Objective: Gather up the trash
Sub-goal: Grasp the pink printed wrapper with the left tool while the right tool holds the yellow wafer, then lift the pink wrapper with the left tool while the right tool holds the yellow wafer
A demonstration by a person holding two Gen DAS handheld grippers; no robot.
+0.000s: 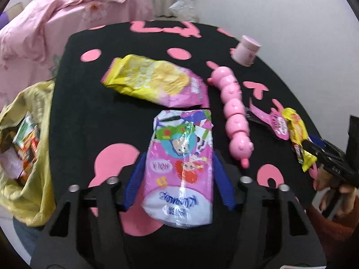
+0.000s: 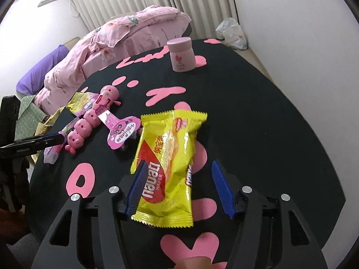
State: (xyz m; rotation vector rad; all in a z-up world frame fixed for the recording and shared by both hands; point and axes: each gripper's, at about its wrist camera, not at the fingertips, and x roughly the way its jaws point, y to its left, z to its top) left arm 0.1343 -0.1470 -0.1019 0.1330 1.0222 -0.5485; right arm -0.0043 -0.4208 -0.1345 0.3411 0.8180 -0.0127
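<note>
A pink tissue-style pack [image 1: 179, 168] with cartoon faces lies on the black tablecloth [image 1: 85, 112]. It sits between the blue fingers of my left gripper [image 1: 179, 154], whose pads stand close along its sides without squeezing it. A yellow wafer wrapper [image 2: 168, 168] lies flat between the wide-open fingers of my right gripper [image 2: 178, 161]. Its left edge brushes the left pad [image 2: 136, 183]; the right pad is well clear. The same wrapper [image 1: 298, 139] shows at the right in the left wrist view. A yellow-and-pink snack bag [image 1: 154, 83] lies farther back.
A yellow bag [image 1: 29, 134] holding several wrappers hangs off the table's left edge. A pink caterpillar toy [image 1: 235, 116], a pink tag wrapper [image 2: 121, 130] and a pink jar [image 2: 181, 55] are on the cloth. Pink bedding [image 2: 116, 38] lies beyond the table.
</note>
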